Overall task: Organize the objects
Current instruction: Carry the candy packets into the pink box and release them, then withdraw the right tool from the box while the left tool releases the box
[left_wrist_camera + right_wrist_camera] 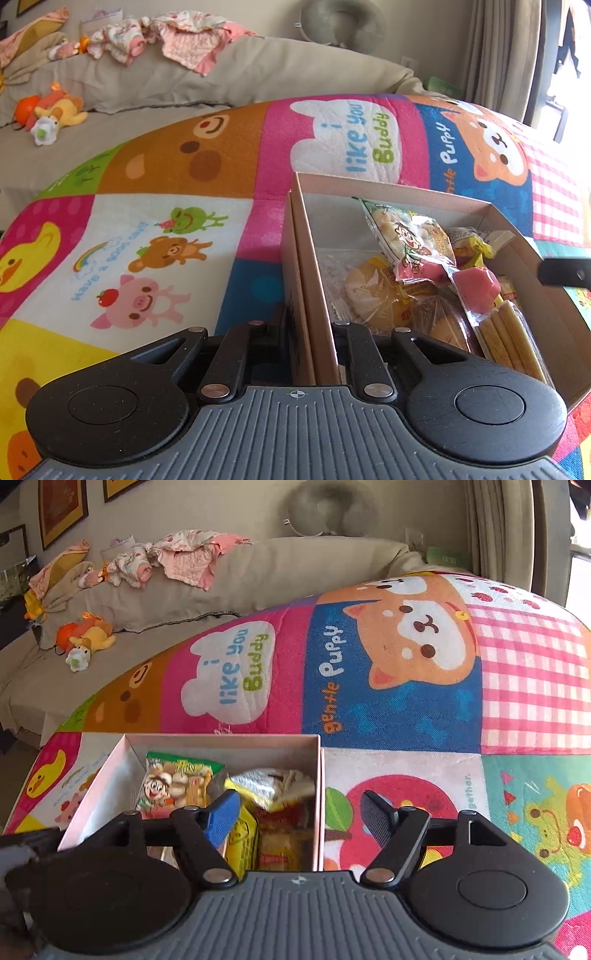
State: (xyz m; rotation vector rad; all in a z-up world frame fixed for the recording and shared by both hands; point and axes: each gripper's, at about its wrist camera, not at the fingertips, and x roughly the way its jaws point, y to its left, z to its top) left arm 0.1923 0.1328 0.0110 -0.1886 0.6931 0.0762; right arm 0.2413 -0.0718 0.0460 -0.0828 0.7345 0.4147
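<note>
Cardboard box (314, 266) fills the lower right of the left wrist view, resting on a bright cartoon mat (166, 236). The left gripper (312, 354) is clenched on the box's near wall, one finger outside and one inside. Snack packets (410, 240) and biscuit sticks (506, 339) lie piled inside. A beige sofa (258, 70) with pink clothes (184, 37) crosses the top.

Seen from the right wrist view, the box (320, 794) sits at lower left on the mat (406, 701). The right gripper (299, 812) is released, its fingers spread astride the box's right wall, touching nothing. Packets (177, 779) show inside.
</note>
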